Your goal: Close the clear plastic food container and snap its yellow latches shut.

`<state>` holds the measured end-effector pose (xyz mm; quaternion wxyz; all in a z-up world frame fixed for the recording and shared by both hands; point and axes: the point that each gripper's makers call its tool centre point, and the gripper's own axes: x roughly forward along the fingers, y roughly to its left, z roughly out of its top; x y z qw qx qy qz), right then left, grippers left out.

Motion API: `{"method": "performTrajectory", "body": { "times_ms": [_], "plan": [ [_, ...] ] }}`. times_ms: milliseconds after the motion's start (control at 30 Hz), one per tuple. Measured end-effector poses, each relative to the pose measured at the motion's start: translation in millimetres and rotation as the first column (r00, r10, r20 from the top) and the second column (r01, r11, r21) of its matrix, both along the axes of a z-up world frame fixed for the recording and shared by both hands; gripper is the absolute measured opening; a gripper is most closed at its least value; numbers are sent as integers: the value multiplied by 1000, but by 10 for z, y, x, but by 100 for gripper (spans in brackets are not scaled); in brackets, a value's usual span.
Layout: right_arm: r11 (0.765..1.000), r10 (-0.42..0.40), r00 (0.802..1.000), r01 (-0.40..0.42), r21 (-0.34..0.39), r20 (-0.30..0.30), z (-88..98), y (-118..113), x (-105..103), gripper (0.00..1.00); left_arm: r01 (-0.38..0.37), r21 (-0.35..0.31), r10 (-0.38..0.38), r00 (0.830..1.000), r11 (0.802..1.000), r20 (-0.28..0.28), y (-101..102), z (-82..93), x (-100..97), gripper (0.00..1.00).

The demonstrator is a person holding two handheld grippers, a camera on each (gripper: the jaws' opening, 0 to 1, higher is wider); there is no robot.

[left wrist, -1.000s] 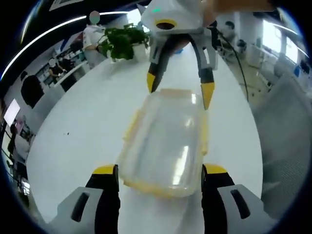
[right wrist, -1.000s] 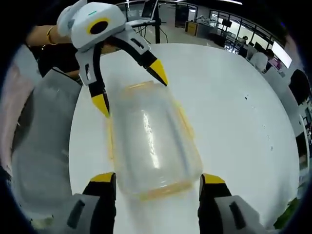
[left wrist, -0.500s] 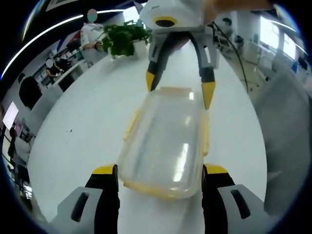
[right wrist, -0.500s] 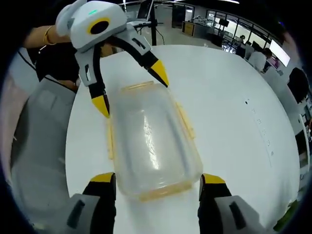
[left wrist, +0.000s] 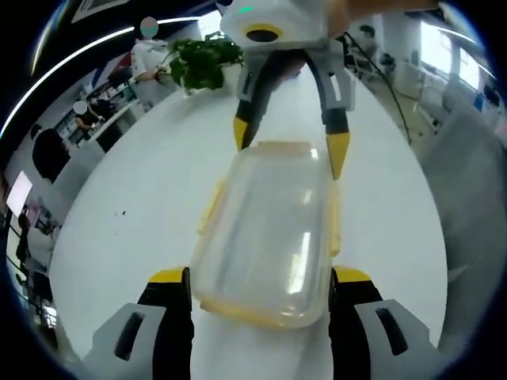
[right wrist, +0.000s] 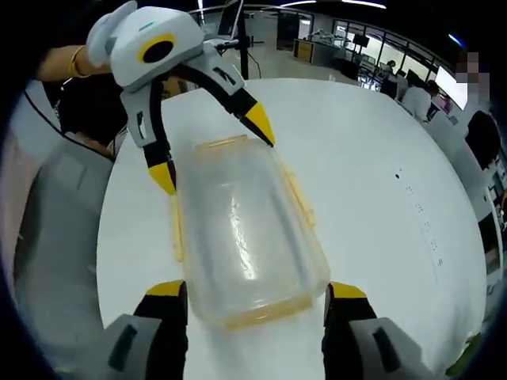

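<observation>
- Container (left wrist: 265,229) first: the clear plastic box sits on the white table (left wrist: 135,214), lid on top, filling the centre of the left gripper view from mid-frame down to between my own jaws.
- Yellow latches (left wrist: 211,207) run along its long sides and ends; I cannot tell whether any of them are snapped down.
- My left gripper (left wrist: 259,279) has its jaws apart, one yellow-tipped jaw at each side of the container's near end at the bottom of the frame; I cannot tell if they touch it.
- My right gripper (left wrist: 287,146) comes in from the top of the left gripper view, jaws spread, its tips at the container's far end, one at each corner.
- From the right gripper view the same box (right wrist: 245,229) lies lengthwise in the centre, with my right gripper (right wrist: 255,285) straddling its near end at the bottom and the left gripper (right wrist: 212,150) at upper left, jaws apart over the far end.
- A potted plant (left wrist: 202,63) stands at the table's far edge, upper left of the left gripper view.
- Office desks and people are in the background.
</observation>
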<state>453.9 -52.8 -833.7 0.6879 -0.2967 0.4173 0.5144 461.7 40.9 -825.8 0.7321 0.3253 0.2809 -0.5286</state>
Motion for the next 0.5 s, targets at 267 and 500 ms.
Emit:
{"method": "performTrajectory", "body": {
  "times_ms": [267, 500],
  "plan": [
    [1000, -7, 1000, 7, 15, 10, -2, 69, 122, 69, 0, -3, 0, 1000, 1000, 1, 57, 1, 120, 67],
    [1000, 1, 1000, -2, 16, 8, -1, 83, 132, 70, 2, -4, -2, 1000, 1000, 1, 66, 1, 131, 67]
  ]
}}
